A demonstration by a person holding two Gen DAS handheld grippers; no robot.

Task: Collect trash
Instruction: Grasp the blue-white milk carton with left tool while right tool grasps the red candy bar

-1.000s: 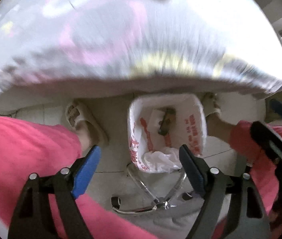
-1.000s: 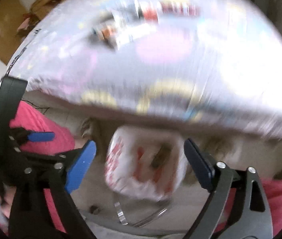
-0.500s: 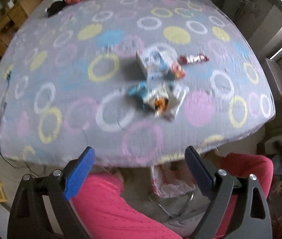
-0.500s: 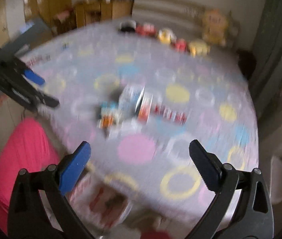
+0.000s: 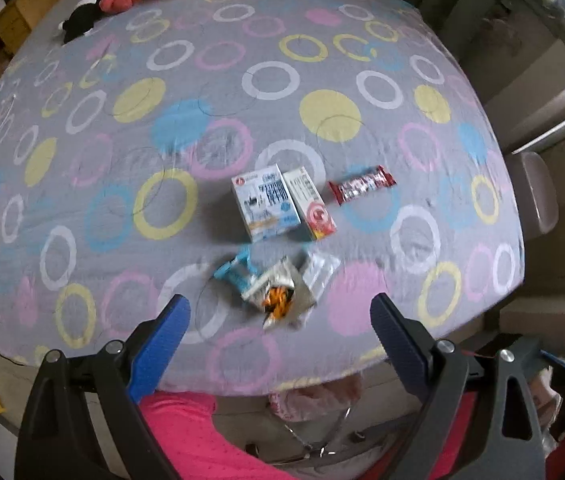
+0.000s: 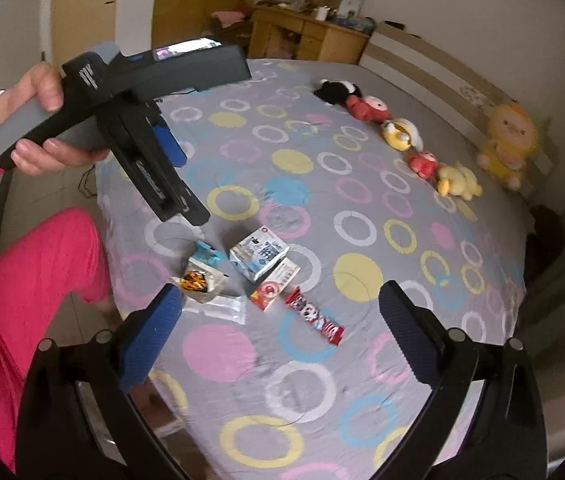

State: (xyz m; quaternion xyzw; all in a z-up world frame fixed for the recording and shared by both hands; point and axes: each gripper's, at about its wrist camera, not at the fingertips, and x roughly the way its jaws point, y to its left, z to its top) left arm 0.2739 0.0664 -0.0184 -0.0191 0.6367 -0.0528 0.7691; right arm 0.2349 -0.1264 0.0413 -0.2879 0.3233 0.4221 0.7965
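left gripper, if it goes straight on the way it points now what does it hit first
Most likely the crumpled snack wrappers lying between its open jaws' line on the bed sheet; depth is hard to judge.

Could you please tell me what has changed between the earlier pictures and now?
Both views swung up from the trash bag on the floor to the bed top, so both hands rose. The left hand-held gripper and right hand-held gripper have just been opening, with nothing between their jaws. The blue-white carton, red-white carton, red wrapper and crumpled wrappers lie on the bedspread as half a second ago.
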